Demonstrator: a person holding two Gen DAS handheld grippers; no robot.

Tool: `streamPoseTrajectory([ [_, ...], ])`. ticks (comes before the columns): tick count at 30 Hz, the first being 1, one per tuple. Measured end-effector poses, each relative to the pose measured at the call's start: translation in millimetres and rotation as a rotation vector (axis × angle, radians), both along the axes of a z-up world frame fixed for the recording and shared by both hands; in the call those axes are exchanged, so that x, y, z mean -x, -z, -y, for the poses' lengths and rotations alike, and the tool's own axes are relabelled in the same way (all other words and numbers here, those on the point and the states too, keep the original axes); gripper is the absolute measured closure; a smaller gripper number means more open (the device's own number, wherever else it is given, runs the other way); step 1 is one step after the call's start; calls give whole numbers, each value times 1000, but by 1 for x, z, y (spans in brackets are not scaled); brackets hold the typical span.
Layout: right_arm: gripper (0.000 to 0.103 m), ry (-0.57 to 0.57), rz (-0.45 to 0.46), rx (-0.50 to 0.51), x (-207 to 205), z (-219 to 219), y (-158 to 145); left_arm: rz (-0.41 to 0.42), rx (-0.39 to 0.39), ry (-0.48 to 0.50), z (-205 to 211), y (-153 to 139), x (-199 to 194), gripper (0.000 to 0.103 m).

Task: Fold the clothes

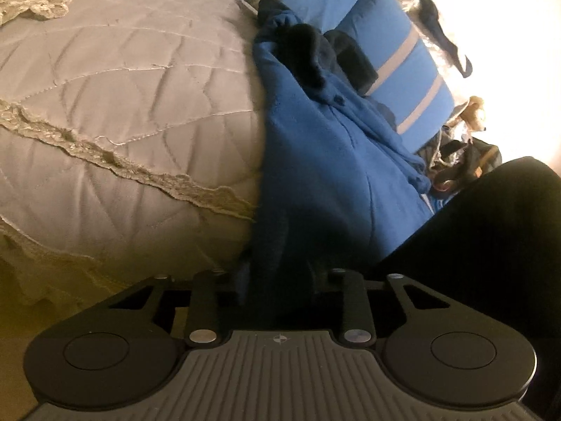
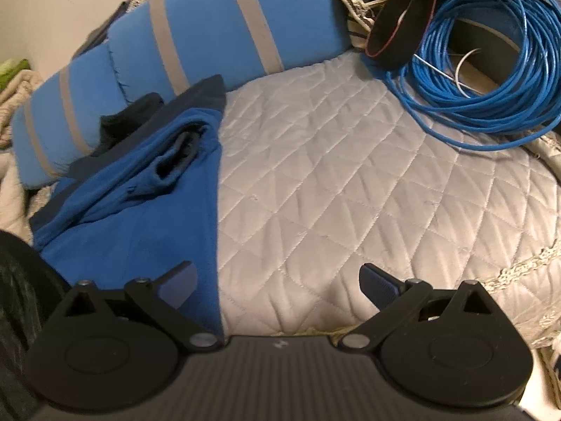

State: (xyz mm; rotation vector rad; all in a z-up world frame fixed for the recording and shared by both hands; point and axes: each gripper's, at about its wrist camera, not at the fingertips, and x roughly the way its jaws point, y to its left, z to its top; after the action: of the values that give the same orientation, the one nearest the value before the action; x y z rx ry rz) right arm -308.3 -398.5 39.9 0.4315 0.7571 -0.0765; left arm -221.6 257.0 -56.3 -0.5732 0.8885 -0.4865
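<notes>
A blue garment (image 1: 315, 147) with a dark navy collar lies bunched on the grey quilted bedspread (image 1: 122, 105), running away from me beside the pillows. My left gripper (image 1: 278, 277) sits low at the garment's near edge; its jaws stand narrow and the blue cloth fills the gap between them, so it is shut on the fabric. In the right wrist view the same blue garment (image 2: 140, 210) lies at the left. My right gripper (image 2: 278, 280) is open just above the bedspread (image 2: 350, 193), its left fingertip (image 2: 182, 277) over the garment's right edge.
Blue pillows with grey stripes (image 2: 210, 42) lie behind the garment. A coil of blue cable (image 2: 473, 80) and a black strap (image 2: 396, 28) rest at the bed's far right. Lace trim (image 1: 105, 154) crosses the bedspread. A dark-clad leg (image 1: 473, 245) is at the right.
</notes>
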Motion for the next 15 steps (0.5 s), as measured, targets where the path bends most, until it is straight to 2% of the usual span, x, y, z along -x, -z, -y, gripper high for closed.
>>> streamPoseTrajectory([
  [3, 13, -35, 13, -14, 7, 1, 4, -15, -23, -11, 4, -3, -4, 75],
  [5, 25, -76, 20, -20, 11, -1, 8, -24, -37, -15, 6, -5, -6, 75],
  [8, 37, -159, 11, -37, 14, -8, 16, -41, -66, -17, 10, -8, -9, 75],
  [12, 39, -273, -11, -83, 17, -19, 30, -55, -103, -19, 14, -11, -10, 75],
  [15, 39, -317, -26, -112, 17, -25, 42, -65, -116, -28, 15, -13, -10, 75],
])
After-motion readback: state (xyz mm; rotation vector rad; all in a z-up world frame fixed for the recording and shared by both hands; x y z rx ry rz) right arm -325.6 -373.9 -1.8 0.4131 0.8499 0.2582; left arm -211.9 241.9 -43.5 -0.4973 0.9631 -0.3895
